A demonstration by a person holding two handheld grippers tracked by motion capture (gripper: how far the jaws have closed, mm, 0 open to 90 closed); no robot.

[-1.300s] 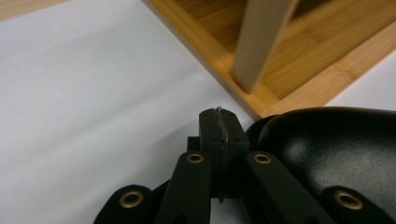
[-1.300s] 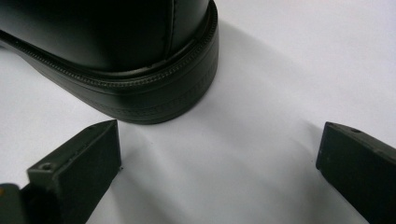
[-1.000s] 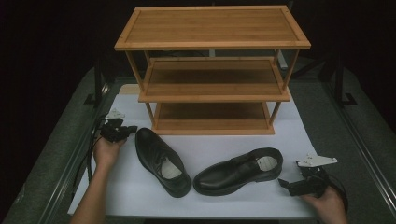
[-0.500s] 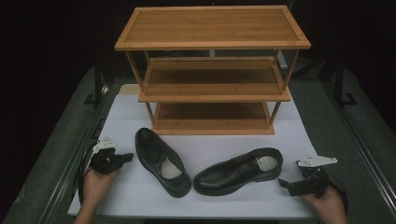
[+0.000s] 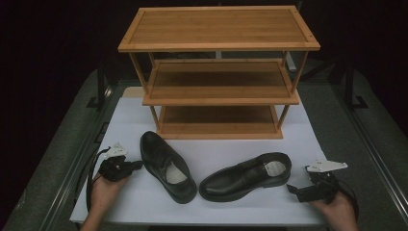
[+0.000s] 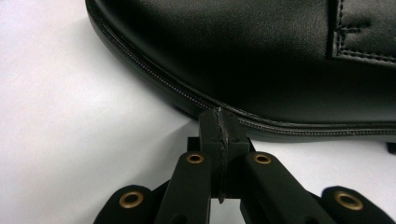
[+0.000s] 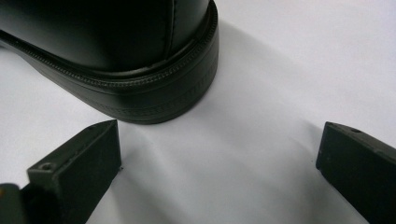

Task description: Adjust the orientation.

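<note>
Two black leather shoes lie on a white sheet [image 5: 240,149] in front of a three-shelf wooden rack [image 5: 219,72]. The left shoe [image 5: 166,166] points toward the near edge, and the right shoe [image 5: 245,175] lies on a slant with its heel to the right. My left gripper [image 5: 138,165] is shut and holds nothing. In the left gripper view the left gripper's tip [image 6: 219,119] sits right at the sole edge of the shoe [image 6: 261,56]; contact is unclear. My right gripper [image 5: 292,188] stands open just behind the right shoe's heel [image 7: 140,70], its jaws apart on the sheet.
The rack's shelves are bare. The sheet covers a grey table [image 5: 337,120] with dark rails along both sides. Bare sheet lies between the shoes and the rack's bottom shelf.
My left hand has drawn back toward the near edge along the left shoe's side, its jaws still shut. The right hand and both shoes have stayed in place.
</note>
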